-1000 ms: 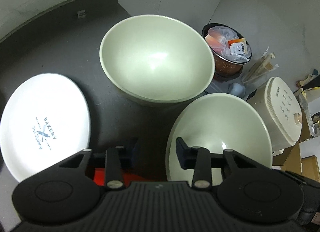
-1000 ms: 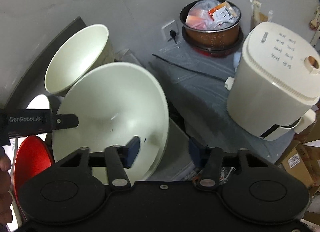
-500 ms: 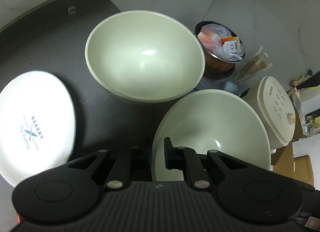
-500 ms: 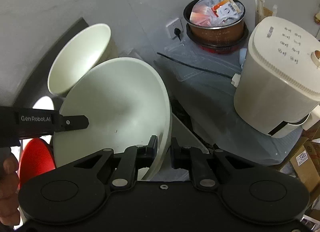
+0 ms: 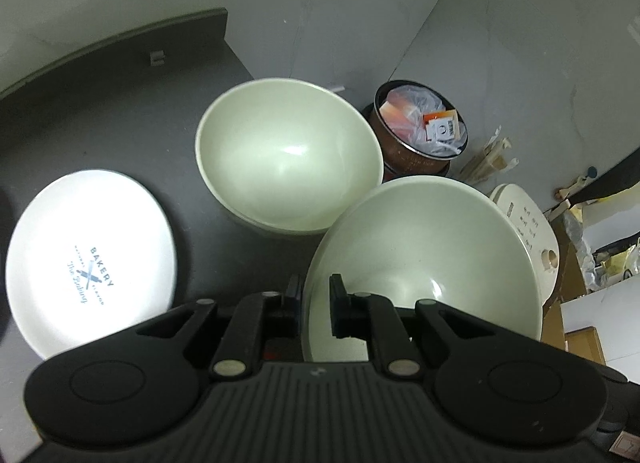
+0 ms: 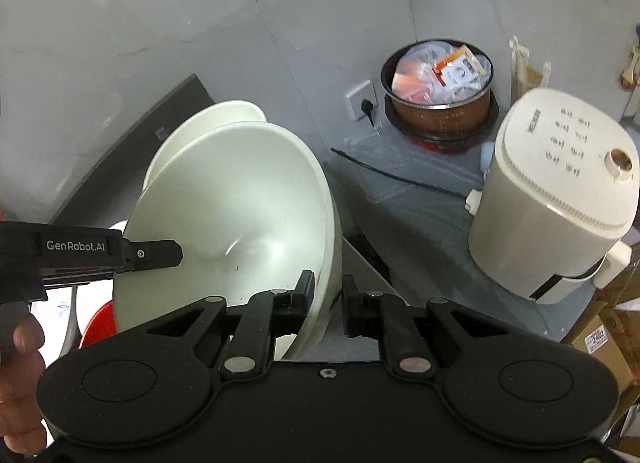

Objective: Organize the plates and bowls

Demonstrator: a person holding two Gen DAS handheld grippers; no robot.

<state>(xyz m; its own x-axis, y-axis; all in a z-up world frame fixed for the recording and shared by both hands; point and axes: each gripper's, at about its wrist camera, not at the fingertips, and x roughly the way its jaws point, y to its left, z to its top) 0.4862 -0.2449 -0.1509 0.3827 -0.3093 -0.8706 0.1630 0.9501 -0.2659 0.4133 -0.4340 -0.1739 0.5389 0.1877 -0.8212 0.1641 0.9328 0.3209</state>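
Observation:
A pale green bowl (image 5: 424, 255) hangs tilted above the dark table (image 5: 120, 135), held from both sides. My left gripper (image 5: 316, 297) is shut on its near rim. In the right wrist view my right gripper (image 6: 328, 295) is shut on the opposite rim of the same bowl (image 6: 240, 215), and a finger (image 6: 156, 254) of the left gripper reaches into the bowl from the left. A second pale green bowl (image 5: 288, 159) stands upright on the table just behind; its rim (image 6: 240, 109) shows above the held bowl. A white plate (image 5: 92, 259) printed "Bakery" lies at the left.
A red plate (image 6: 96, 323) lies below the held bowl, mostly hidden. Off the table's right edge stand a white rice cooker (image 6: 560, 199) and a brown pot (image 6: 440, 91) full of packets, near a wall socket (image 6: 362, 99). A person's hand (image 6: 20, 383) grips the left tool.
One second ago both grippers stood open around the near bowl's rim. Both have since shut on it, and the bowl has risen and moved toward the second bowl.

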